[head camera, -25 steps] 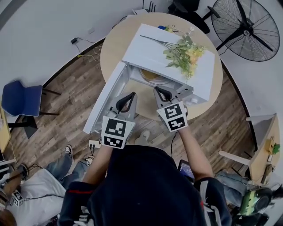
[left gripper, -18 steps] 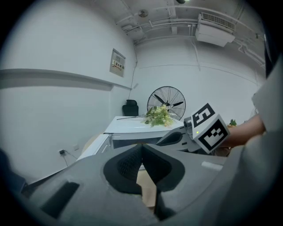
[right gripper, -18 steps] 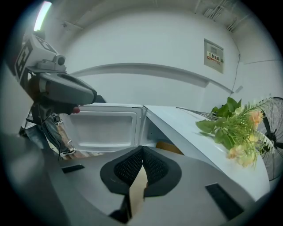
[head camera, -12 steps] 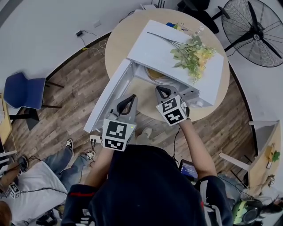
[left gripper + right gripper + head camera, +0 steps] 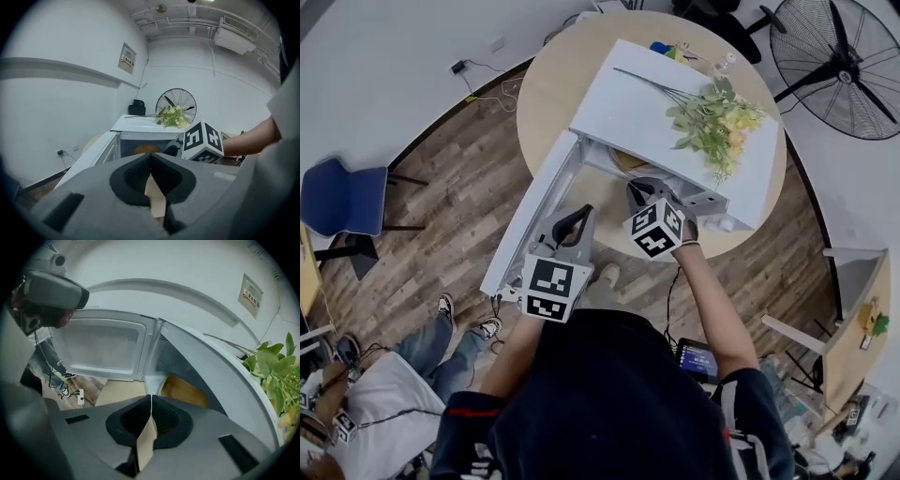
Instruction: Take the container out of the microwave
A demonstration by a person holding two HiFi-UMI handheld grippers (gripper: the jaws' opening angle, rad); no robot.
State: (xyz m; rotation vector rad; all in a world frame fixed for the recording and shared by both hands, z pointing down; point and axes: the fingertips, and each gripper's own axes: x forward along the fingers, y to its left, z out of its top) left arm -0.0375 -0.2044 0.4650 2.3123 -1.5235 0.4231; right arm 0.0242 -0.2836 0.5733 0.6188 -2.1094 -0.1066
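A white microwave (image 5: 666, 112) stands on a round table with its door (image 5: 530, 211) swung open to the left. Inside it lies a tan container (image 5: 628, 161), partly hidden under the microwave's top; it also shows as an orange shape (image 5: 146, 149) and as a tan object (image 5: 183, 390). My right gripper (image 5: 639, 185) is shut and empty, with its tips at the mouth of the cavity, just in front of the container. My left gripper (image 5: 578, 212) is shut on nothing and hangs before the open door, left of the right one. Both sets of jaws meet at their tips (image 5: 150, 154) (image 5: 151, 397).
A bunch of artificial flowers (image 5: 712, 117) lies on top of the microwave. A standing fan (image 5: 834, 56) is at the back right and a blue chair (image 5: 342, 202) at the left. A seated person's legs (image 5: 441, 352) are at the lower left, on the wooden floor.
My right gripper has sunk and moved in toward the microwave's opening while rolling. My left gripper has dropped a little. Both stay shut.
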